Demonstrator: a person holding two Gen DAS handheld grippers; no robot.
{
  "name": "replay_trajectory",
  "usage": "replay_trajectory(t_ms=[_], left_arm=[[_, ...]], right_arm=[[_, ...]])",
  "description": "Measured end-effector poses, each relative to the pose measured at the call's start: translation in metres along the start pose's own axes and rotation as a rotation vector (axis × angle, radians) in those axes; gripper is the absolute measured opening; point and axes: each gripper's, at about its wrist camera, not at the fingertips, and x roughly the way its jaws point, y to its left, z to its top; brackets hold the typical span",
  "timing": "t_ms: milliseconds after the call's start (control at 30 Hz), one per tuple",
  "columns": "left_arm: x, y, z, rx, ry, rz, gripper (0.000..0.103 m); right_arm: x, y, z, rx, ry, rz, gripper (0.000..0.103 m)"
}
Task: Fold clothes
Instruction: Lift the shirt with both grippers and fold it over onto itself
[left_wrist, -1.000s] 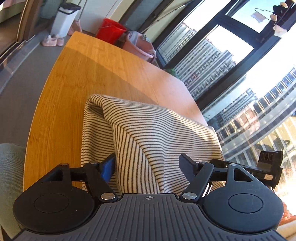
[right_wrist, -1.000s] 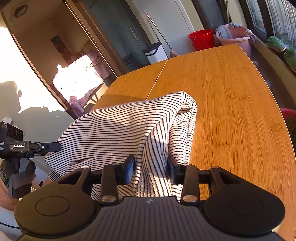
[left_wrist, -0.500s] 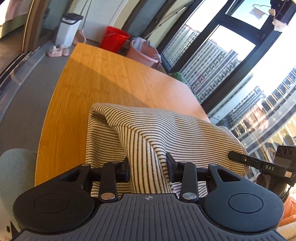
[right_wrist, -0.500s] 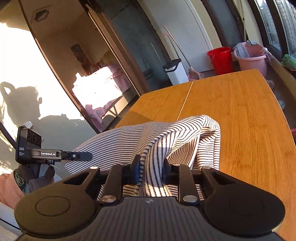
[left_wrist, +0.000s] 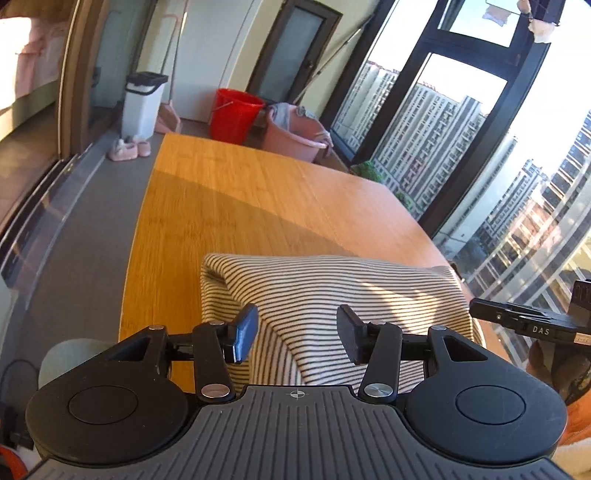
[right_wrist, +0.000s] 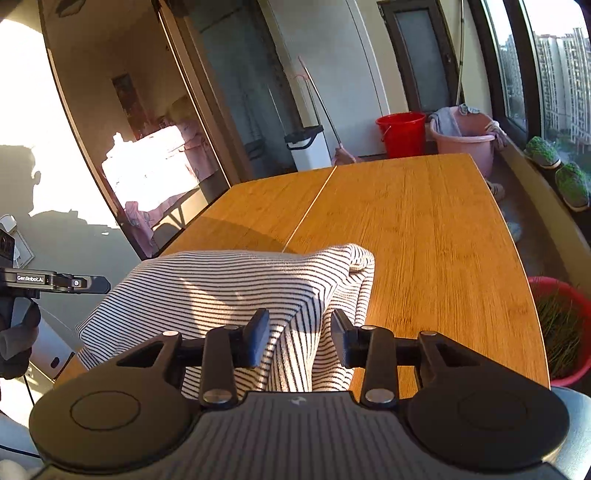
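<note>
Striped shirt (left_wrist: 332, 291) lies folded at the near edge of the tabletop (left_wrist: 236, 199). My left tool (left_wrist: 297, 332) and right tool (right_wrist: 297, 338) both hover over it, fingers spread, gripping nothing.

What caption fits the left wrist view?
Left gripper, jaws open, over a folded striped garment on a wooden table.

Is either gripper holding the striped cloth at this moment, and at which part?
Nothing is held. The left gripper and right gripper both stand open over the striped cloth, which lies on the table.
</note>
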Motion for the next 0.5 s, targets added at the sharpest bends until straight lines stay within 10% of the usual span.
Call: replay_trajectory(t_ms=[133,267,367,500], left_arm=[[0.012,-0.014,-0.004,0.058,0.053,0.025,0.075],[0.030,0.004,-0.018,-0.024,0.112,0.040,0.064],[0.035,0.007,-0.021,-0.034,0.119,0.051,0.049],[0.027,0.000,-0.008,-0.011,0.045,0.043,0.043]], right_arm=[[-0.002,0.010,0.006,-0.056,-0.004,0.004,0.056],[0.011,0.003,-0.008,0.005,0.055,0.010,0.058],[0.017,0.007,-0.018,0.008,0.085,0.033,0.024],[0.012,0.018,0.000,-0.040,0.017,0.048,0.021]])
